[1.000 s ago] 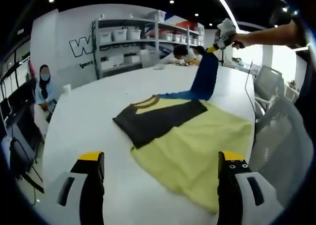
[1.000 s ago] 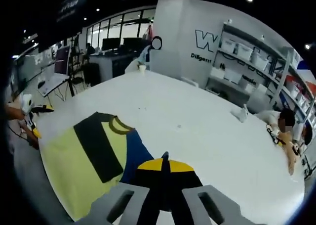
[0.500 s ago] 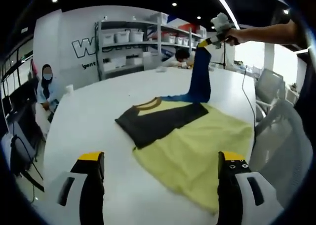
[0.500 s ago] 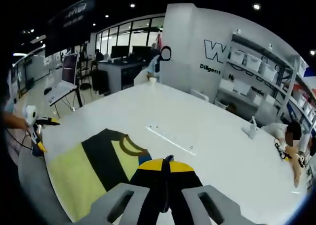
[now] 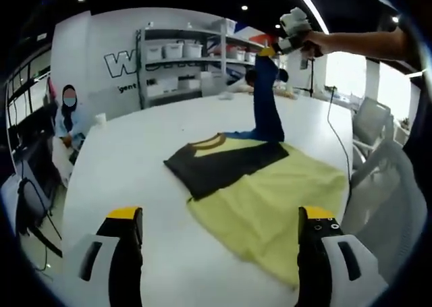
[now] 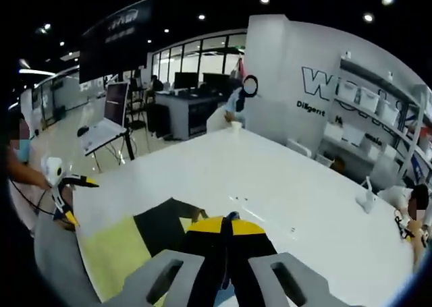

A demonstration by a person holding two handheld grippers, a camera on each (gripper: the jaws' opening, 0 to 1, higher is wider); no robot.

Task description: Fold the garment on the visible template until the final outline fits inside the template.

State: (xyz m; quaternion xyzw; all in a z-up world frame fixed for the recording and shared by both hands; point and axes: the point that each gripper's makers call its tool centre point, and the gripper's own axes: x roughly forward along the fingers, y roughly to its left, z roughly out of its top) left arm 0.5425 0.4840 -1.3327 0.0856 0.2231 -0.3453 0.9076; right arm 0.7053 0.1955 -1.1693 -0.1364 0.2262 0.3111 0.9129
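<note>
Risk: blue sleeve (image 5: pixel 268 98) is pinched by a thin edge and pulled high above the garment (image 5: pixel 260 185). If it slips out it flops back unfolded, and too much pull would likely drag the whole shirt across the white table (image 5: pixel 135 158). Right gripper (image 6: pixel 226 220) is raised well above the shirt, arm outstretched, jaws closed on the sleeve. Left gripper (image 5: pixel 219 216) hangs low at the table's near edge, short of the shirt's yellow hem, jaws wide apart, holding nothing.

Yellow garment (image 5: pixel 283 199) lies flat on the white table, black sleeve folded across (blue sleeve lifted upright).
</note>
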